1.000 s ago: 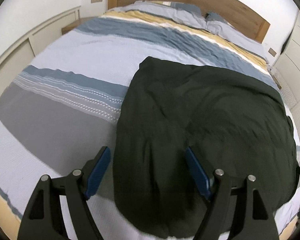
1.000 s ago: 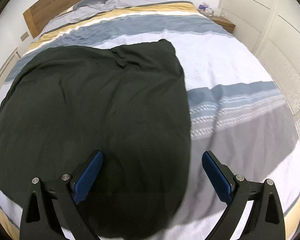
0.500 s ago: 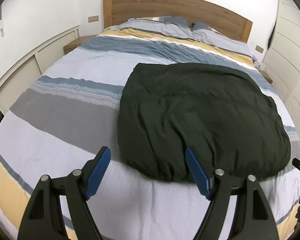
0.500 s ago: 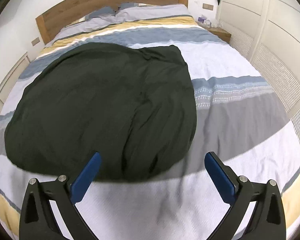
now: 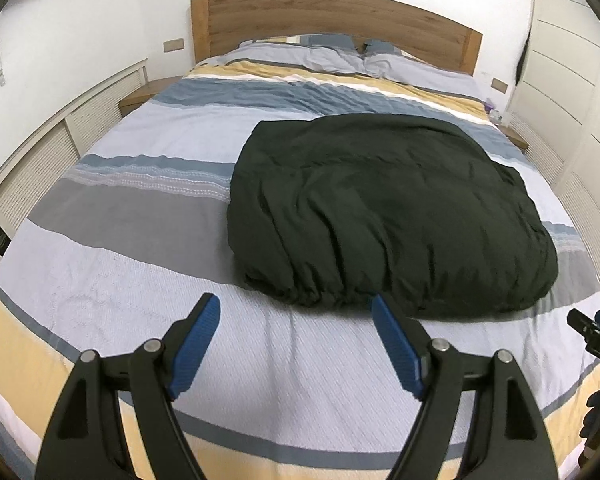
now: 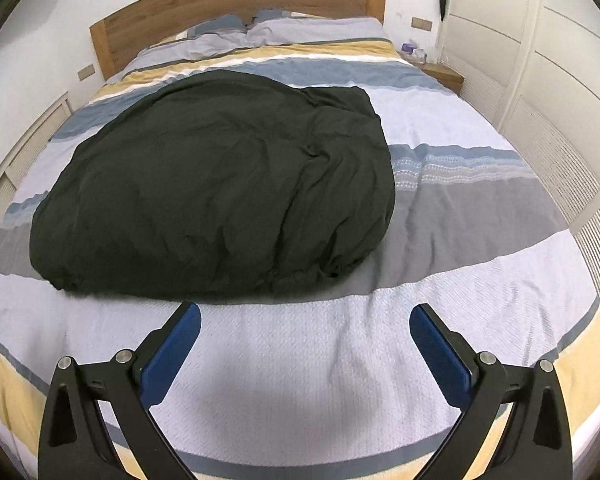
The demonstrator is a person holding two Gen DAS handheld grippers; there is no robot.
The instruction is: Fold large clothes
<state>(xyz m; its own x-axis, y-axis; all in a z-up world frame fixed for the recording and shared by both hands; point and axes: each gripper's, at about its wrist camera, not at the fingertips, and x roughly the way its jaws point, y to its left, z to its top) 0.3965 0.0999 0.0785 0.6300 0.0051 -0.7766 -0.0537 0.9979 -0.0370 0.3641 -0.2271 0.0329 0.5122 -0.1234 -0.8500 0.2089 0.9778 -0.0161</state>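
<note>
Left wrist: garment (image 5: 384, 216) edge (gathered) clear.

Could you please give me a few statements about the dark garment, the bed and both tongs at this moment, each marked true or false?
1. The dark green garment lies on the striped bed cover. True.
2. The left tongs are clamped on the garment's hem. False: they are open with only bed cover between the pads.
3. The right tongs are open and hold nothing. True.
4. The garment hangs over the wooden headboard. False: it lies mid-bed, short of the pillows.
5. The garment's nearest edge is gathered and puckered. True.
</note>
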